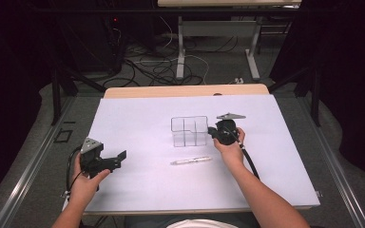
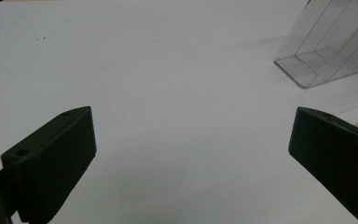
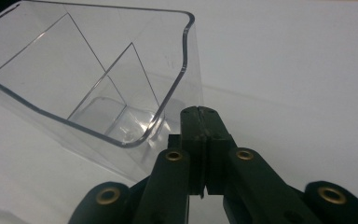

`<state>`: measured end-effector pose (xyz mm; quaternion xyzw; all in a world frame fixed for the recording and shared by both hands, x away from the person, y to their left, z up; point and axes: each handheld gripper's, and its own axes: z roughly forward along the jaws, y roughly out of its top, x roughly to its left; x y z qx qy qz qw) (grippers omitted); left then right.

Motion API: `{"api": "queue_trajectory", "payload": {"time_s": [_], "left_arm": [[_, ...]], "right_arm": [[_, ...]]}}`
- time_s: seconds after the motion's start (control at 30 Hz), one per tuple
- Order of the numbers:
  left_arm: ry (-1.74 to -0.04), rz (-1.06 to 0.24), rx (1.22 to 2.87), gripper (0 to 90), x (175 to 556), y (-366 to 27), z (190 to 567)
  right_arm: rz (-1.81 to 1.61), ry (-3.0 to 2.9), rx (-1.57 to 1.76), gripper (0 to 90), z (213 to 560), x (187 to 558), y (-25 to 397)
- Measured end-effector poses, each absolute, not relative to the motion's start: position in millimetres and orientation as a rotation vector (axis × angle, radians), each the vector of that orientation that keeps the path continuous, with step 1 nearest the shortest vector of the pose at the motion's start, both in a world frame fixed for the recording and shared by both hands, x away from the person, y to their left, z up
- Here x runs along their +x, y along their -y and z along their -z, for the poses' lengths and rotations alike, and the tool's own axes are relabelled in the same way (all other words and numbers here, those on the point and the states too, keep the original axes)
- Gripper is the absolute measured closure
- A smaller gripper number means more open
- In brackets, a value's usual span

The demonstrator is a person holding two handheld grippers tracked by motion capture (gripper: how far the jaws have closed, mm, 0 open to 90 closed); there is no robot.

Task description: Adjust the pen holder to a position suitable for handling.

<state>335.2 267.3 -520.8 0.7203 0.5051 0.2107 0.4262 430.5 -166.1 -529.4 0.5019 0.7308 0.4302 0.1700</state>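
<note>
With its jaws together beside the clear organizer, the right gripper should nudge gently; left gripper jaws apart.

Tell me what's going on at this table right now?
A person seated at a white table holds a two-jaw gripper in each hand. The right gripper, jaws shut, sits against the outer wall of a clear divided organizer box standing upright mid-table; whether it pinches the wall cannot be told. The left gripper hangs open above bare table at the left, holding nothing. A white pen lies flat just in front of the box, untouched. The box compartments look empty.
</note>
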Motion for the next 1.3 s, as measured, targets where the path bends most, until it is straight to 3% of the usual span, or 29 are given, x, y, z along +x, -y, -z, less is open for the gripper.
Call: {"api": "queue_trajectory", "payload": {"time_s": [0.27,0.83,1.3], "left_arm": [[-1.263,-0.527,1.801,0.7,335,-267,521],[-1.263,-0.533,1.800,0.7,335,-267,521],[-1.268,-0.534,1.801,0.9,334,-267,521]], "right_arm": [[-1.202,-2.106,1.397,84.3,524,424,167],[-1.051,-2.244,1.227,52.2,500,417,176],[-1.054,-2.395,1.014,46.2,484,411,180]]}}
